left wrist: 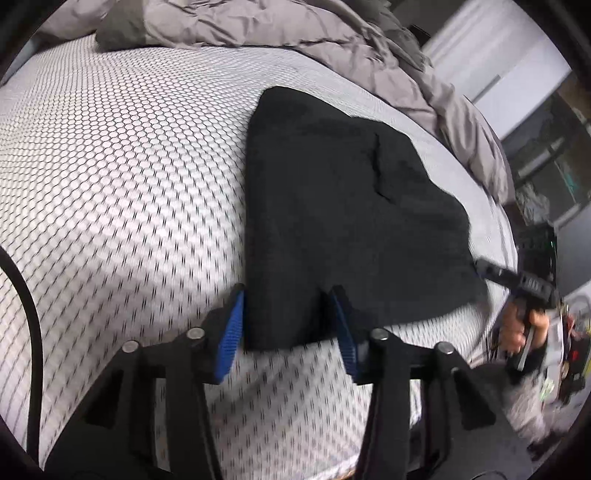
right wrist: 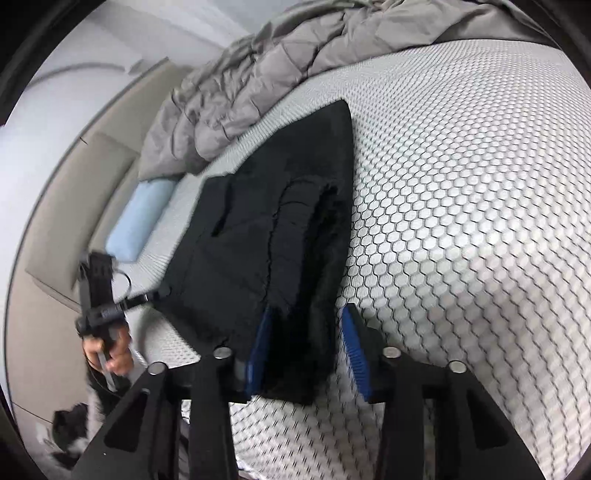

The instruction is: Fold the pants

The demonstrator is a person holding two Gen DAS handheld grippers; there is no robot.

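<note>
Straddling folded black pants [left wrist: 343, 206], mattress [left wrist: 110, 166]

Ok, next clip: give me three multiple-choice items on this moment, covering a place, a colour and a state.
1. Where is the duvet?
A. Over the pants
B. On the floor
C. Bunched at the far side of the mattress, beyond the pants

2. What colour are the pads?
A. Red
B. Blue
C. Yellow

3. How are the pants?
A. Folded in layers, lying on the mattress
B. Hanging in the air
C. Spread out full length

Answers:
1. C, as the grey duvet lies crumpled past the pants in both views.
2. B, as blue strips line the fingers.
3. A, as the right wrist view shows stacked layers.
</note>
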